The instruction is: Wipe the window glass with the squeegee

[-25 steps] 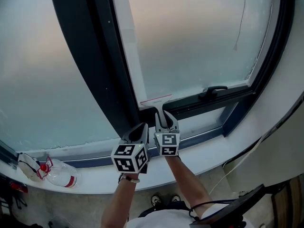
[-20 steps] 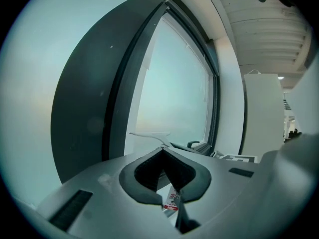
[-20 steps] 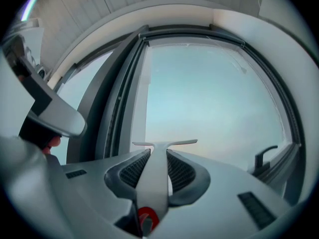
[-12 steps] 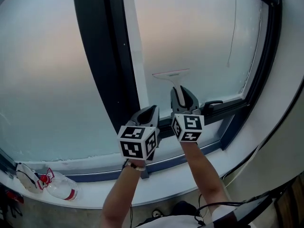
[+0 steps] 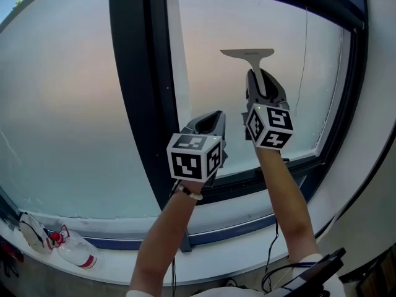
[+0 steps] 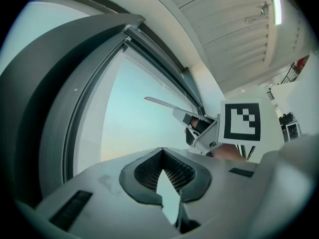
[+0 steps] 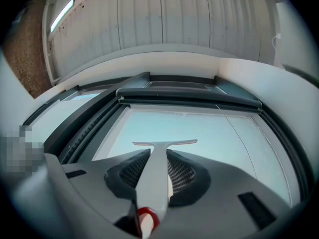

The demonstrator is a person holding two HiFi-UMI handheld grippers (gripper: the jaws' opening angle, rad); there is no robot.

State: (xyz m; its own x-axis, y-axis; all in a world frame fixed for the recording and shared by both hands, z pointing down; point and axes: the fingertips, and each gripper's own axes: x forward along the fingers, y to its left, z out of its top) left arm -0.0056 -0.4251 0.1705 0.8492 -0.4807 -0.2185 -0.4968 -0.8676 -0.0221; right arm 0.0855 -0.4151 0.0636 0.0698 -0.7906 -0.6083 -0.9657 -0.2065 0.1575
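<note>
While the squeegee (image 5: 247, 55) is raised to the upper part of the window glass (image 5: 204, 85), its handle is pinched between the jaws of the right gripper (image 5: 263, 84). The blade lies level a little below the top bar of the dark window frame (image 5: 133, 91). Whether the blade is pressed flat on the pane cannot be told. The left gripper (image 5: 211, 121) is seen lower and to the left, beside the frame's upright, its jaws pressed together on nothing.

Several faults are likely from this position. If the wrist is tilted on the downward pull, one end of the blade may be lifted off the glass and a streak left behind. Since only the narrow handle is gripped, it could be twisted or slid within the jaws once pressure is applied. With an arm stretched this far, even pressure is hard to maintain. If the stroke is steered too far right, the thin cord (image 5: 303, 48) hanging there could be snagged.
</note>
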